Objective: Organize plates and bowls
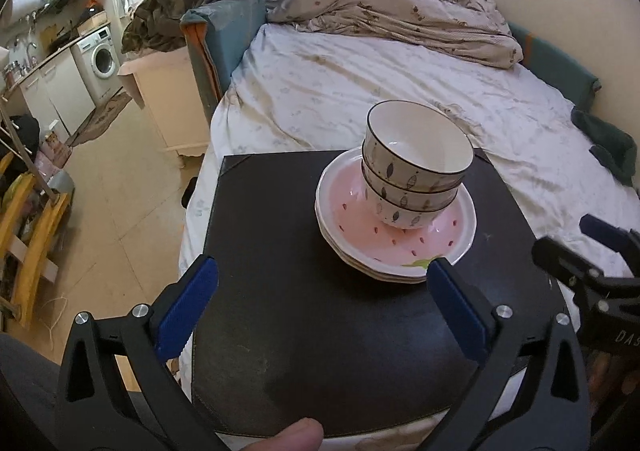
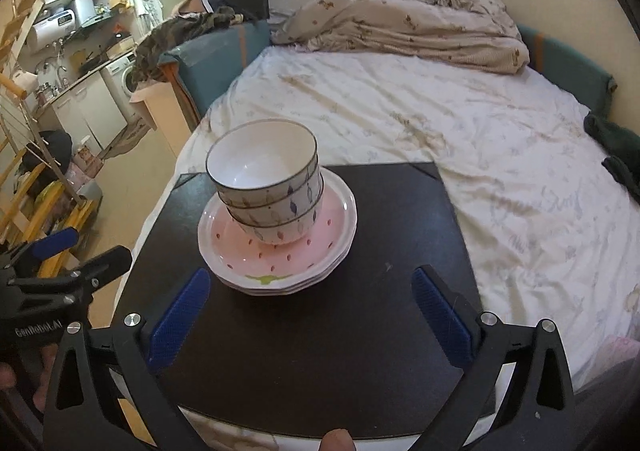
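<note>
Three bowls [image 1: 416, 171] are nested on a stack of pink plates [image 1: 396, 235] toward the far side of the black bench [image 1: 280, 251] — itself set on a bed [image 1: 360, 91]. Left tongs [image 1: 320, 299] and right tongs [image 2: 312, 315] are held spread, nothing between them — near the plates.

Lower plates [image 2: 280, 285] under the top one — rims only.

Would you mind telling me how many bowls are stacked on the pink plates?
3. The top bowl, the middle bowl and the bottom bowl sit nested in one stack on the pink plates, on the black board. None seem hidden.
</note>
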Tool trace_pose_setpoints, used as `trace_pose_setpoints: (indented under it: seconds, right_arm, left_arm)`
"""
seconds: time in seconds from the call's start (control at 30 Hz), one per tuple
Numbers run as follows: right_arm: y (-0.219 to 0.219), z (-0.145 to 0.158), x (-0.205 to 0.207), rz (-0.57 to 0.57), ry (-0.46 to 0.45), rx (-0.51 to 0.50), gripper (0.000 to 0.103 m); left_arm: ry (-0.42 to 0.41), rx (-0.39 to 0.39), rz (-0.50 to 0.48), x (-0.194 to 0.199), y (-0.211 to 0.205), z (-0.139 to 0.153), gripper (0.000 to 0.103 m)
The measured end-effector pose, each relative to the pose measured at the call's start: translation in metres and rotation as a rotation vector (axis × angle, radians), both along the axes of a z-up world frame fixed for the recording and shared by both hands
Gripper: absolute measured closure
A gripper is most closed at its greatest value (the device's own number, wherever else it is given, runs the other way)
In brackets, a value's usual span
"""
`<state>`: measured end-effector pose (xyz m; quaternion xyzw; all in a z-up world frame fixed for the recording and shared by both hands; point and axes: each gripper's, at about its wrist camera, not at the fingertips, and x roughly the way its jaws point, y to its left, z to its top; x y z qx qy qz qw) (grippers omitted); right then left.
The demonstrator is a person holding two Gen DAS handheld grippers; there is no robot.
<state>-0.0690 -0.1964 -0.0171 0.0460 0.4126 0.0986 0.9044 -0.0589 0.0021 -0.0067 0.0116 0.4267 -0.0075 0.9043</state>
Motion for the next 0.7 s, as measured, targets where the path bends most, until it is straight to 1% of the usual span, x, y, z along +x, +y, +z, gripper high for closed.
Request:
trace_pose_setpoints:
  seconds: [0.1,0.23,0.4,0.53,0.7]
  right_arm:
    - [0.0008,0.0006,0.0030,-0.016,-0.019,-0.014,0.000]
    - [-0.0014,-0.0019,0.0078,-0.038,-0.015,-0.012,0.000]
    - [-0.0004,-0.0053,0.0103,-0.034,-0.002,-0.011,0.000]
    - [0.0005,-0.0045,0.0100,-0.032,-0.013,-0.021,0.000]
    - [-0.0017,-0.0028,0.0104,-0.046,-0.022,-0.022,0.000]
  left_arm:
    - [0.012,-0.013,0.020,0.0043,0.0023,-0.0025,0.000]
    - [0.005,-0.026,0.035,0.0066,0.0044,-0.0004,0.000]
    - [0.007,-0.038,0.024,0.0087,0.0042,-0.0006,0.000]
    - [-0.003,-0.042,0.021,0.0099,0.0035,0.0025,0.000]
    - [0.009,-0.046,0.016,0.0108,0.0028,0.0022,0.000]
